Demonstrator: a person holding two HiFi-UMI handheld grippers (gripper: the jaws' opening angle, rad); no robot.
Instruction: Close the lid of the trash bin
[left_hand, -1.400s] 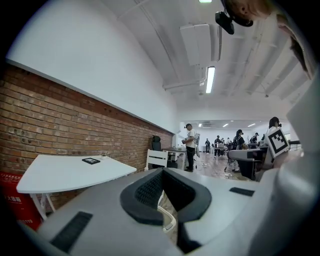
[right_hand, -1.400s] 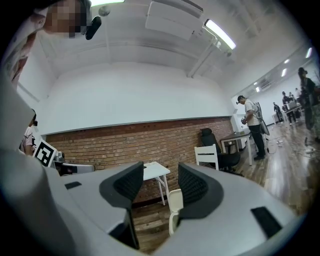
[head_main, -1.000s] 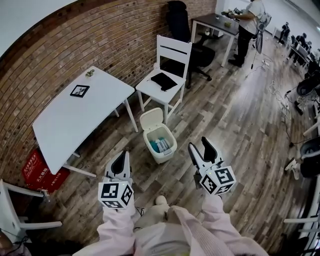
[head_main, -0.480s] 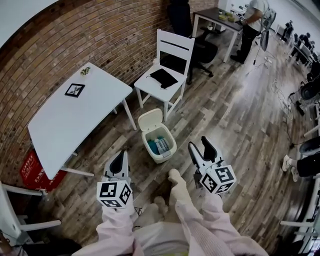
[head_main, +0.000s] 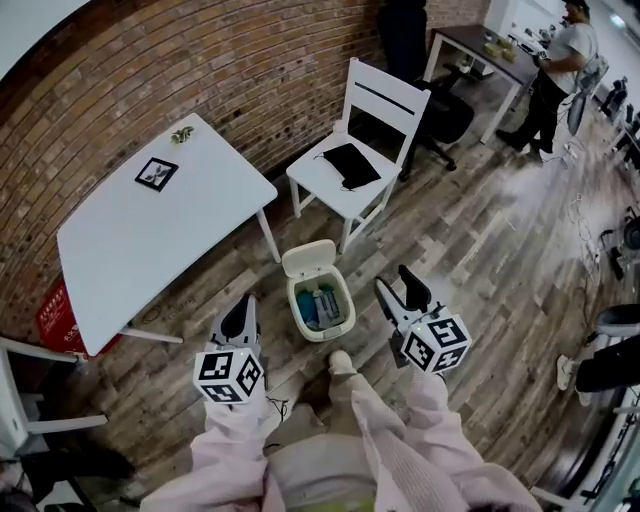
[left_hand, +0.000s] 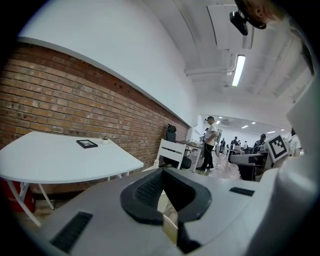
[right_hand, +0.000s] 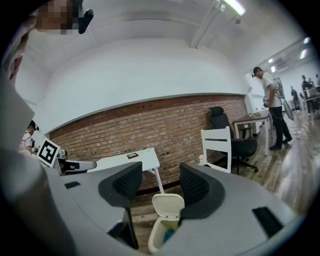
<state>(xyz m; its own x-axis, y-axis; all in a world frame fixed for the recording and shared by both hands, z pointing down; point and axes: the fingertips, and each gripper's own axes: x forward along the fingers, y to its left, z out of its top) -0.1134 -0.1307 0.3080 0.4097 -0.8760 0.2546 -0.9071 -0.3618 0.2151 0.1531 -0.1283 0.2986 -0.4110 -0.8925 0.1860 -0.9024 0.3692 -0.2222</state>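
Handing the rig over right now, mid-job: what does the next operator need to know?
Left gripper: fingers shut, empty, held left of the trash bin.
Right gripper: fingers open, empty, right of the bin; its own view frames the bin between them.
Bin stands on the floor beside the white table; lid tipped up at the far side, rubbish inside.
Done: nothing on the lid yet.
Left: push the lid down shut.

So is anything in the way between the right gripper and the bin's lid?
Nothing visible is. The right gripper is open and hangs beside the trash bin. The lid stands up open at the bin's far side, with only open air between them.
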